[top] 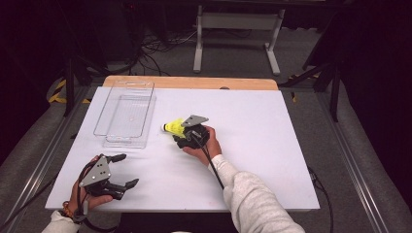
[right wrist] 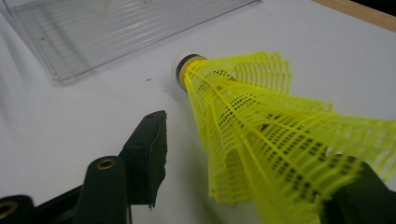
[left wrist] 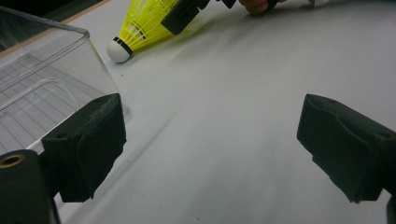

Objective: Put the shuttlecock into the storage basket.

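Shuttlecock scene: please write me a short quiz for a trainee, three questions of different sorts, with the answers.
1. True or false: the yellow shuttlecock lies inside the clear tray.
2. Which gripper has the shuttlecock between its jaws? A) left gripper B) right gripper
3. Fill in: the shuttlecock's white tip points toward the ____.

Key:
1. False; it is on the white table, beside the tray.
2. B; the left one rests apart, jaws wide open.
3. tray

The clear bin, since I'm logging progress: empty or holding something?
Empty: the clear bin shows only its ribbed floor; the yellow shuttlecock lies outside on the table.
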`<state>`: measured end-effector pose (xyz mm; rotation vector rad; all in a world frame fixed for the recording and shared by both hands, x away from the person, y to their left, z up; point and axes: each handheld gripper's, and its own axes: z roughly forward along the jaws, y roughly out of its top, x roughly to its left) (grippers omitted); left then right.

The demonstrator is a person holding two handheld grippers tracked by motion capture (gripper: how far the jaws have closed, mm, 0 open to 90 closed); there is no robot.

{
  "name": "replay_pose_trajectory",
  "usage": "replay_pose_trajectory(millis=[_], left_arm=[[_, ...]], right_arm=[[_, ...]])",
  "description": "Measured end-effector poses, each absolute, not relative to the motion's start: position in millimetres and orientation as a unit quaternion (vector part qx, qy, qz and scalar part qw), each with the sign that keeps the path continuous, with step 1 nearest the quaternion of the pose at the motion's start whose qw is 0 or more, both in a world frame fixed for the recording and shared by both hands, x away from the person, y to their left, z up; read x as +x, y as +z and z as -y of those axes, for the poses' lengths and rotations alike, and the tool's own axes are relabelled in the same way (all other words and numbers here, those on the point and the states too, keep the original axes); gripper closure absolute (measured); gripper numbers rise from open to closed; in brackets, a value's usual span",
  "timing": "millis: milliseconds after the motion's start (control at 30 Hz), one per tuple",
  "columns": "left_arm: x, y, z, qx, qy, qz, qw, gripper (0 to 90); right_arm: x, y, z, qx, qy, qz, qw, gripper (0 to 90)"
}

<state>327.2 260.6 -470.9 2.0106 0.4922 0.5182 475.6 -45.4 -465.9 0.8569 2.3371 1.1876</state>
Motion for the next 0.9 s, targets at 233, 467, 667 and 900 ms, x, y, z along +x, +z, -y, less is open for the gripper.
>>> replay_pose_trajectory(millis=[233,467,667,900], left_arm=[[327,-471,-262,0.826,0.212,-0.201,0.482,9.1],[328,-472,-262,0.826,0.209,-0.203,0.483,9.0],[327,-472,-262,0.826,0.209,-0.202,0.483,9.0],[327,-472,-262,0.827,0.21,-0.202,0.482,9.0]], right_arm=[[492,-462,46,0.333,0.413,-0.825,0.196,60.5],[505,-462,41,0.329,0.399,-0.836,0.185,76.9],[508,-462,36,0.321,0.395,-0.841,0.183,79.7],[507,-461,34,0.318,0.398,-0.841,0.185,82.8]])
